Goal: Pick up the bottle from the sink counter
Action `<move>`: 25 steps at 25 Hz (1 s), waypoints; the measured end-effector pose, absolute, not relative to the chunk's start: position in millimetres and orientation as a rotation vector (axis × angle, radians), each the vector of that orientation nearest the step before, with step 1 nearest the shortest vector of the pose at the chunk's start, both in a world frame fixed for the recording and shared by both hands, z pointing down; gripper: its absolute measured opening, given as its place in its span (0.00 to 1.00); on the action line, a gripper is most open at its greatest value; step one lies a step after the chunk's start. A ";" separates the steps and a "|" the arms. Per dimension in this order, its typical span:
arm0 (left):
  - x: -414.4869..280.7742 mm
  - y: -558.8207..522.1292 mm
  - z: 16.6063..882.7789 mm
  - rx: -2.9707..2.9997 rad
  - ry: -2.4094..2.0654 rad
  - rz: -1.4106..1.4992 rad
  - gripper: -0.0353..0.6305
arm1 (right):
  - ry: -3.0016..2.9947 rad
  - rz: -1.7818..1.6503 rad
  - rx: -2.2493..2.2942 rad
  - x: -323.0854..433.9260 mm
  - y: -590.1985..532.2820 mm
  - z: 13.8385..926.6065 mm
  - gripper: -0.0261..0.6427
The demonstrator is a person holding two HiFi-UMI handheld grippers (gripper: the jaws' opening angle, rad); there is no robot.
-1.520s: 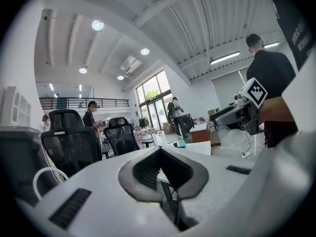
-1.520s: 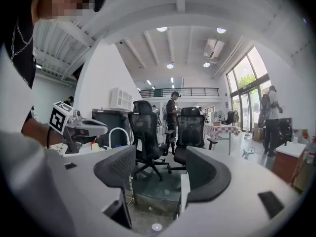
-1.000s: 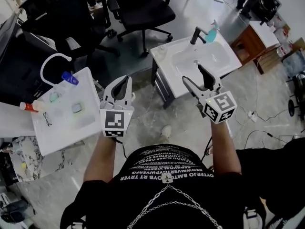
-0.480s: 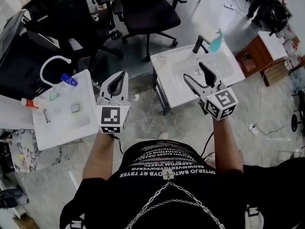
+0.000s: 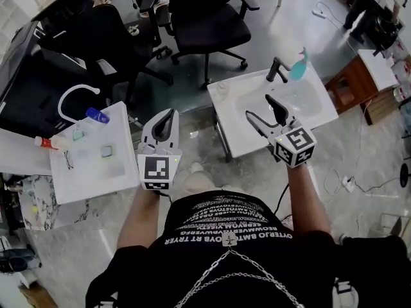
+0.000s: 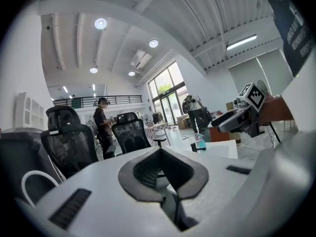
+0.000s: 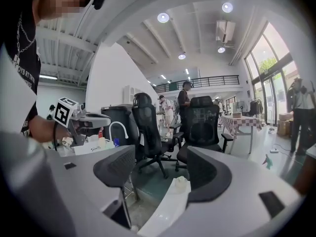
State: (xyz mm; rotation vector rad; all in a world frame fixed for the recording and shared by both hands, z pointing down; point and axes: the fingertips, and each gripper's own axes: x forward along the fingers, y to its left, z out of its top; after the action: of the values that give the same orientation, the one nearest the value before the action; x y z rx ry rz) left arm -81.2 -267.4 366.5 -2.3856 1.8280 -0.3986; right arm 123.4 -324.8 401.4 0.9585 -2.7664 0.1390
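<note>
A teal spray bottle (image 5: pixel 299 67) stands beside the black faucet (image 5: pixel 277 70) at the back of the white sink counter (image 5: pixel 244 136) on the right. My right gripper (image 5: pixel 259 107) hovers over the near part of that basin, open and holding nothing. It is well short of the spray bottle, which shows small at the right of the right gripper view (image 7: pixel 268 161). My left gripper (image 5: pixel 169 116) hangs over the floor between the two counters, its pads (image 6: pixel 160 174) pressed together on nothing. A blue bottle (image 5: pixel 97 115) and a red-capped bottle (image 5: pixel 48 143) lie on the left counter (image 5: pixel 96 181).
The left counter also carries a white arched faucet (image 5: pixel 76 95) and small soap pieces. A small pale object (image 5: pixel 223 87) sits on the right sink's far left corner. Black office chairs (image 5: pixel 212 24) stand behind both counters. A wooden cabinet (image 5: pixel 347 88) and cables lie to the right.
The head camera has drifted, so the scene sits slightly differently in the frame. Both grippers keep much the same pose, the right one still over the sink basin.
</note>
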 end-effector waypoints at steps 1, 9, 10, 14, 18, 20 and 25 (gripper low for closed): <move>-82.8 -271.3 367.6 -2.383 1.824 -0.403 0.06 | -2.763 0.151 0.946 119.1 -329.3 407.9 0.50; -95.5 -333.7 377.8 -2.411 1.782 -0.392 0.06 | -2.722 0.207 0.918 93.9 -374.0 464.9 0.50; -95.6 -344.5 377.3 -2.415 1.774 -0.387 0.06 | -2.717 0.214 0.927 93.6 -383.1 470.0 0.50; -99.7 -387.5 374.1 -2.426 1.742 -0.377 0.06 | -2.696 0.236 0.942 89.2 -419.0 491.6 0.50; -108.2 -427.1 377.1 -2.435 1.725 -0.390 0.06 | -2.654 0.259 0.943 81.1 -451.9 521.4 0.51; -111.5 -444.0 378.6 -2.437 1.718 -0.395 0.06 | -2.636 0.284 0.933 76.3 -466.1 538.1 0.51; -117.4 -479.7 389.9 -2.465 1.705 -0.425 0.06 | -2.629 0.311 0.899 63.3 -495.3 577.7 0.52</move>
State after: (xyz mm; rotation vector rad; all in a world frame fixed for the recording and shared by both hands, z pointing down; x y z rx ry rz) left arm -117.4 -479.7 389.9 -2.4648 1.7054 -0.4252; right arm 63.3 -495.3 577.7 0.8989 -2.6288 0.3107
